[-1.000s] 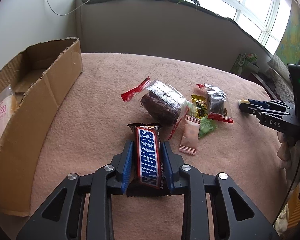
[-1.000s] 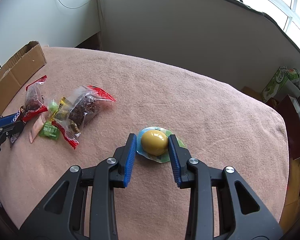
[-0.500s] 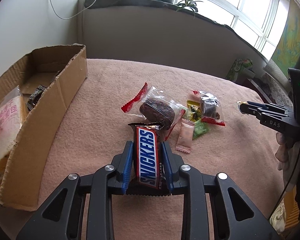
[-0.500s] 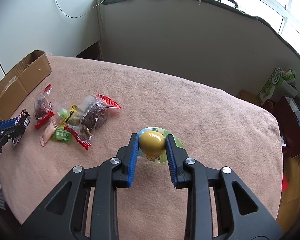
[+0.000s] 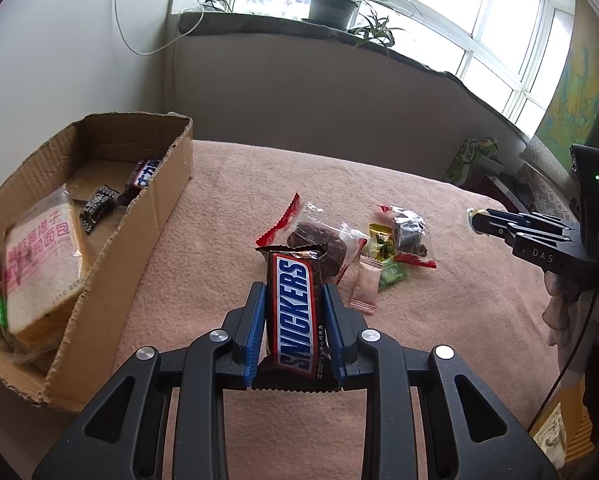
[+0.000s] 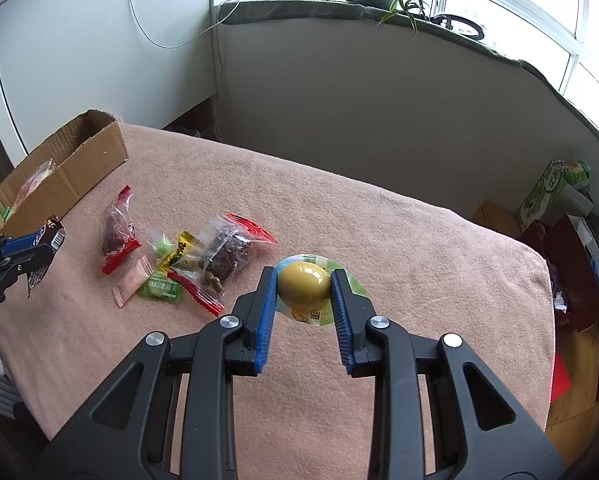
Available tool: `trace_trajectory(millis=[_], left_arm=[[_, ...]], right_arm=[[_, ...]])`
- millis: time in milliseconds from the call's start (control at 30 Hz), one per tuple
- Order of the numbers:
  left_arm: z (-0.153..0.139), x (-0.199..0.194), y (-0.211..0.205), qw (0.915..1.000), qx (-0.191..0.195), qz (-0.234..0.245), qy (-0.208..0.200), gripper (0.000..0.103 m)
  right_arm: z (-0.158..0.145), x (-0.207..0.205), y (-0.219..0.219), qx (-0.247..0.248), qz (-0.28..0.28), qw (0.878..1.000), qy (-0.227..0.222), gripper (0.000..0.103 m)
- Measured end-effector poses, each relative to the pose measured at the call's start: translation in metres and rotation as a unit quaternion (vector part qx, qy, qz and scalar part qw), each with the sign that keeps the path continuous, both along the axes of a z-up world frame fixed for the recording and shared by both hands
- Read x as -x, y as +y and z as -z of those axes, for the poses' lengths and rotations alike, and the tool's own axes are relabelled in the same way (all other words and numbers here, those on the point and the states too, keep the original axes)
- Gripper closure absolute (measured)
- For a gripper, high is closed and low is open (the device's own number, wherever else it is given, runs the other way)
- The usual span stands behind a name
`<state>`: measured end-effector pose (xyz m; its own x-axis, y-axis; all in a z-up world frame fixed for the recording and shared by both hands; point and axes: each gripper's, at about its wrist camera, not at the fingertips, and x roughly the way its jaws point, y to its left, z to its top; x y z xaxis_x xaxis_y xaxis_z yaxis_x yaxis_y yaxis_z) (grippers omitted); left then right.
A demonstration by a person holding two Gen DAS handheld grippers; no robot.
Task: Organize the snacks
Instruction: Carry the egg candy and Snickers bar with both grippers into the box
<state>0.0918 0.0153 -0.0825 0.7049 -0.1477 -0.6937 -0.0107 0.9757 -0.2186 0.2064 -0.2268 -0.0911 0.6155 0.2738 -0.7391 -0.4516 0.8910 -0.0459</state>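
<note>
Left gripper (image 5: 295,312), black with blue ribbed pads, pinched a brown Snickers bar with its blue-and-white lettering (image 5: 295,312) upright between its jaws, clear of the pink fleece blanket (image 5: 219,240) that covered the table. Right gripper (image 6: 304,300) had just been closing its jaws, and they clamped a glossy yellow egg-shaped snack in a round green-edged packet (image 6: 302,289), likewise lifted off the blanket.

At the left edge of the blanket stood the open brown cardboard box (image 5: 155,208), which already held a bagged slice of bread printed with pink characters (image 5: 39,256), a small dark wrapped sweet (image 5: 97,210) and another dark bar with white lettering (image 5: 145,172). So a few items were sorted, and two more were in hand but not yet placed.

Loose on the blanket lay a cluster of snacks: two clear red-edged packets of dark cake (image 6: 117,232) (image 6: 227,252), a pale pink sachet (image 6: 133,282), a green sachet (image 6: 159,288) and a yellow wrapped candy (image 6: 179,252). By my judgement the task was perhaps halfway, with both held items and those five remaining.
</note>
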Motion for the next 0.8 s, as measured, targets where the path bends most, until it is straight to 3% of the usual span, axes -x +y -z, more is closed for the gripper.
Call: trace_trajectory(millis=[467,800], left_arm=[[-0.04,0.023,0.061,0.9974,0.0,-0.052,-0.05,0.077],[-0.045,0.039,0.118,0.9931,-0.001,-0.102,-0.058,0.077]], right_arm=[[-0.066,-0.001,0.078,-0.042,-0.064,0.996,-0.05,0.075],[-0.084,-0.017,0.169,-0.052,-0.125,0.989,-0.057,0.075]])
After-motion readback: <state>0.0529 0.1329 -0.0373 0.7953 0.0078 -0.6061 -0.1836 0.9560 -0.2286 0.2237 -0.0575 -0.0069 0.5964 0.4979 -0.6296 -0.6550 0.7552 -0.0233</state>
